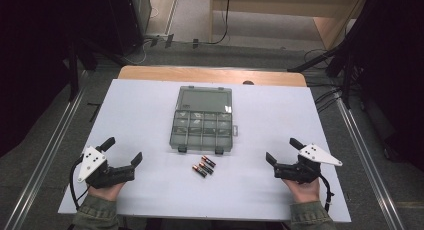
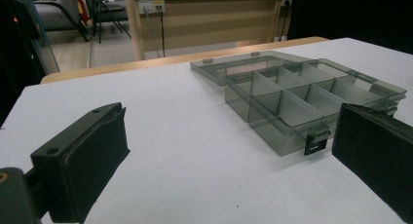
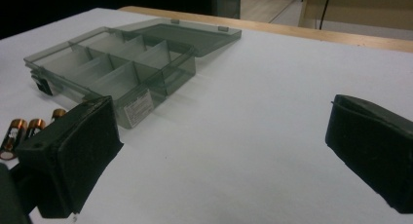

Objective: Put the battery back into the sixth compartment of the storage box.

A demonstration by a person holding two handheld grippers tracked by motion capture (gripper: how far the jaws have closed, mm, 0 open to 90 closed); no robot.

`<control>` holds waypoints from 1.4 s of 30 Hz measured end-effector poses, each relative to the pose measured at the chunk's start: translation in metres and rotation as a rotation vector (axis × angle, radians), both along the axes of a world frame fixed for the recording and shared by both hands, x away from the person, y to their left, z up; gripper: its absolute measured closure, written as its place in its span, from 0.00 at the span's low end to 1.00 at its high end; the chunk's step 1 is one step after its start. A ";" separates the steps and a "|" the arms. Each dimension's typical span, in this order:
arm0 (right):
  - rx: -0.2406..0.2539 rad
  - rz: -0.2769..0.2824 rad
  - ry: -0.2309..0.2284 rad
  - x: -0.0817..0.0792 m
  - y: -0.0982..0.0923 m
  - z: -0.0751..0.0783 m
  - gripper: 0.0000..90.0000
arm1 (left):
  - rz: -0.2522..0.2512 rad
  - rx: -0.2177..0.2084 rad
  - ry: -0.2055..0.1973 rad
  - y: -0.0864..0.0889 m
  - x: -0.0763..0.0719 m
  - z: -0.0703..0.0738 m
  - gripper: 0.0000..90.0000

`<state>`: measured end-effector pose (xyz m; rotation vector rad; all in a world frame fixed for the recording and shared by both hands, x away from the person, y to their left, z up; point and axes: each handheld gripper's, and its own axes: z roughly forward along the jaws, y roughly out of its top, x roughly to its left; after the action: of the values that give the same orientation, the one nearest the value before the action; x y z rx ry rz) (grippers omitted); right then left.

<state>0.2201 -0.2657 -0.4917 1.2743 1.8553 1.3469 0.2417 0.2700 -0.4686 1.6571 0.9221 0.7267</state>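
Observation:
A clear grey compartment box (image 1: 202,129) lies open in the middle of the white table (image 1: 140,115), its lid folded flat behind it. Its compartments (image 2: 302,95) look empty, also in the right gripper view (image 3: 112,68). Three batteries (image 1: 203,166) lie side by side just in front of the box, with their copper ends (image 3: 19,129) at the left edge of the right gripper view. My left gripper (image 1: 121,150) rests at the front left, open and holding nothing. At the front right my right gripper (image 1: 283,151) stands open too, nothing between its jaws.
The table's wooden far edge (image 1: 210,74) borders a floor with cables and dark stands. Metal rails (image 1: 370,160) run along both sides of the table. Bare white surface lies between each gripper and the box.

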 end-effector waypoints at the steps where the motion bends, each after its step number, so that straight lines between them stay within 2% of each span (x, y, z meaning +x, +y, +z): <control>1: -0.006 0.003 0.005 0.000 0.001 0.000 0.00 | 0.000 0.001 0.002 0.000 0.001 0.000 0.00; 5: -0.023 0.014 0.011 0.000 0.003 -0.001 0.00 | -0.005 0.003 0.006 -0.001 0.001 -0.001 0.00; 13: -0.022 0.015 0.023 0.000 0.003 -0.002 0.00 | -0.007 0.008 0.009 -0.002 0.002 -0.001 0.00; 16: 0.005 0.026 0.049 0.001 0.005 -0.005 0.00 | -0.012 0.024 0.011 -0.003 0.001 -0.002 0.00; 19: -0.022 0.030 0.066 0.002 0.007 -0.005 0.01 | -0.018 0.030 0.014 -0.004 0.002 -0.003 0.00; 21: -0.029 0.032 0.068 0.003 0.008 -0.006 0.01 | -0.016 0.025 0.014 -0.004 0.002 -0.003 0.00; 25: -0.029 0.041 0.107 0.006 0.011 -0.006 0.01 | -0.021 0.023 0.018 -0.004 0.003 -0.003 0.00; 29: -0.050 0.059 0.113 0.007 0.017 -0.003 0.01 | -0.030 0.013 0.019 -0.005 0.004 -0.004 0.00; 30: -0.072 0.074 0.114 0.008 0.023 0.001 0.01 | -0.034 0.010 0.023 -0.006 0.005 -0.004 0.00; 34: -0.100 0.109 0.116 0.010 0.035 0.006 0.02 | -0.034 0.002 0.026 -0.006 0.006 -0.004 0.00; 35: -0.112 0.116 0.125 0.011 0.039 0.006 0.03 | -0.033 -0.011 0.023 -0.005 0.006 -0.003 0.00; 37: -0.139 0.140 0.143 0.013 0.044 0.007 0.04 | -0.032 -0.008 0.024 -0.005 0.007 -0.003 0.00; 42: -0.164 0.180 0.168 0.018 0.058 0.010 0.04 | -0.032 -0.012 0.022 -0.003 0.007 -0.003 0.00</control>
<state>0.2379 -0.2081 -0.4815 1.1902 2.1932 1.1766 0.2486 0.2666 -0.4713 1.6680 0.9119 0.6818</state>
